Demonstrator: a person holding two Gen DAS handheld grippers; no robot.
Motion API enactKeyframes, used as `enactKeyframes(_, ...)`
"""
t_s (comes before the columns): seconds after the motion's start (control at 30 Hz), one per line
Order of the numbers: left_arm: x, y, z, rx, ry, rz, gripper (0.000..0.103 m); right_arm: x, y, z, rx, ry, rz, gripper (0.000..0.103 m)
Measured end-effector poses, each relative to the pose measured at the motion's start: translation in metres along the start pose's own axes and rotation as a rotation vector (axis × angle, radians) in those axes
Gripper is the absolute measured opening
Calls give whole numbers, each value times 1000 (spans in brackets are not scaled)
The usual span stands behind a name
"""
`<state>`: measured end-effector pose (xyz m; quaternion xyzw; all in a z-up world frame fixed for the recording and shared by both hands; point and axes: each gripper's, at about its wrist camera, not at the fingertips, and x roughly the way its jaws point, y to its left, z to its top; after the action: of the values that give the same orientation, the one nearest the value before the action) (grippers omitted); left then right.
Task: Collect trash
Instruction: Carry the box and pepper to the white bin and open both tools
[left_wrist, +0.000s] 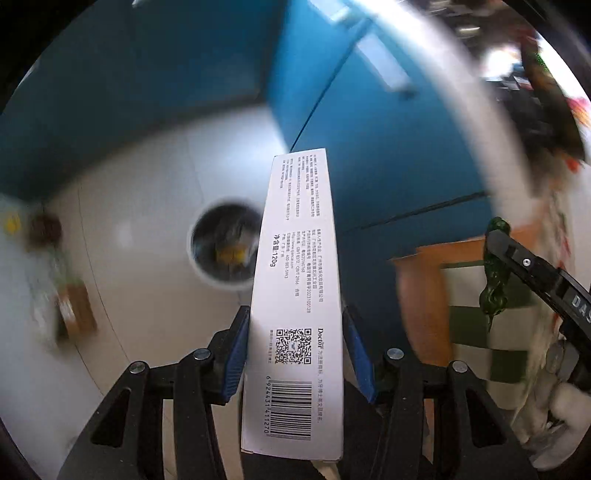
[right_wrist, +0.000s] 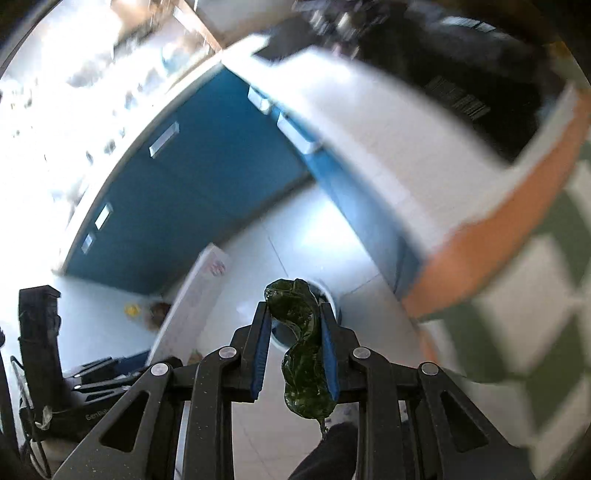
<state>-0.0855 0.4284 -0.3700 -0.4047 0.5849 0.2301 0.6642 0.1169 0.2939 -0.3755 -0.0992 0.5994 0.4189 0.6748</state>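
Note:
My left gripper (left_wrist: 293, 321) is shut on a long white toothpaste box (left_wrist: 295, 295) printed with a barcode and a QR code; the box sticks out forward between the blue pads. Below it on the pale floor stands a round white bin (left_wrist: 221, 247) with trash inside, just left of the box. My right gripper (right_wrist: 295, 317) is shut on a crumpled dark green wrapper (right_wrist: 301, 332) that hangs twisted between its pads. The bin's rim (right_wrist: 328, 295) peeks out behind that wrapper. In the left wrist view the right gripper (left_wrist: 496, 236) and the green wrapper (left_wrist: 495, 288) show at the right edge. The white box (right_wrist: 195, 295) also appears in the right wrist view.
Blue cabinet fronts (left_wrist: 369, 129) rise behind the bin. A table with a wooden edge (left_wrist: 424, 295) and a green-and-white checked cloth (right_wrist: 535, 295) lies at the right. A cardboard box and blurred litter (left_wrist: 70, 314) sit on the floor at the left. Black equipment (right_wrist: 40, 332) stands at the left.

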Motion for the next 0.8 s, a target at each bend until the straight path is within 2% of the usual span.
enactKeyframes(0.1,95,57,7,-112,119,-49,46,80,4,-14,-7,76,-15,27)
enactKeyframes(0.23,209,114,23,-216,231,-106,46,204,-10,-32,38,180,-10,27)
enactKeyframes(0.33,298,153,42,-265,296,-127,46,291,-20,-41,61,231,10,26)
enactKeyframes(0.43,352,184,60,-296,316,-124,46,368,-27,-51,68,278,18,26)
enactKeyframes(0.5,376,196,70,-294,325,-117,46,415,-27,-57,52,311,4,26)
enactKeyframes(0.6,397,206,75,-286,337,-103,46,458,-24,-61,22,336,-14,26)
enactKeyframes(0.8,407,214,80,-293,341,-78,47,493,-21,-59,-21,382,-33,27)
